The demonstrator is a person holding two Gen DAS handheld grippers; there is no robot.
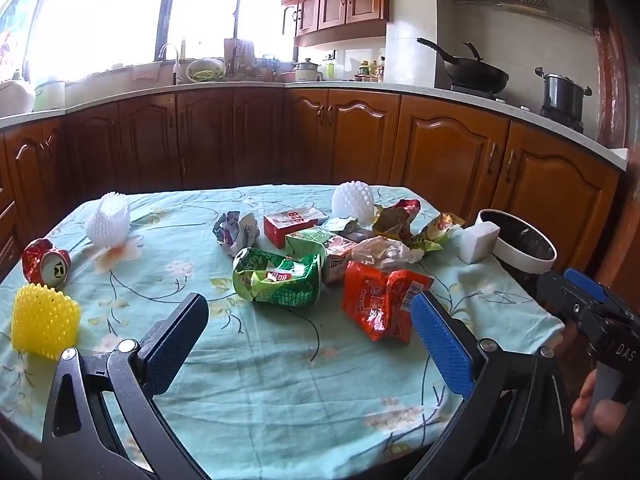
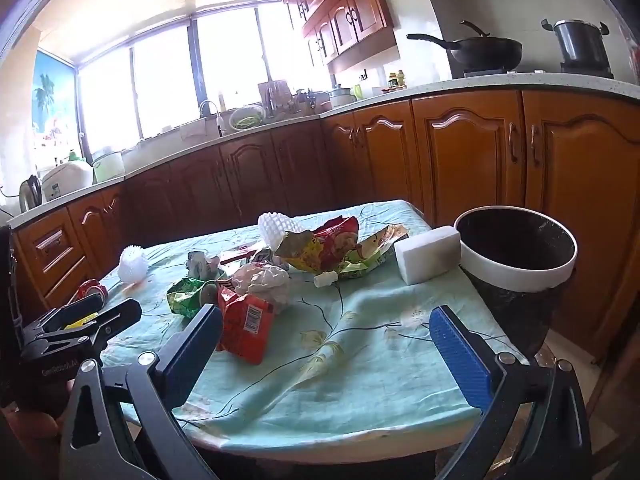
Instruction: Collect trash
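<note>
Blown-out window (image 1: pixel 100 16) glare, fisheye-warped edges

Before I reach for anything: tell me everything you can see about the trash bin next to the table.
The trash bin is round, with a broad white rim ring clamped over a dark liner that hangs down its outside. It stands upright and open-topped, off the table's far right corner, in front of the wooden cabinets. Its inside looks dark, and no contents can be made out. A white foam block on the tablecloth lies right beside the rim; whether they touch is unclear. Neither gripper is near it.
</note>
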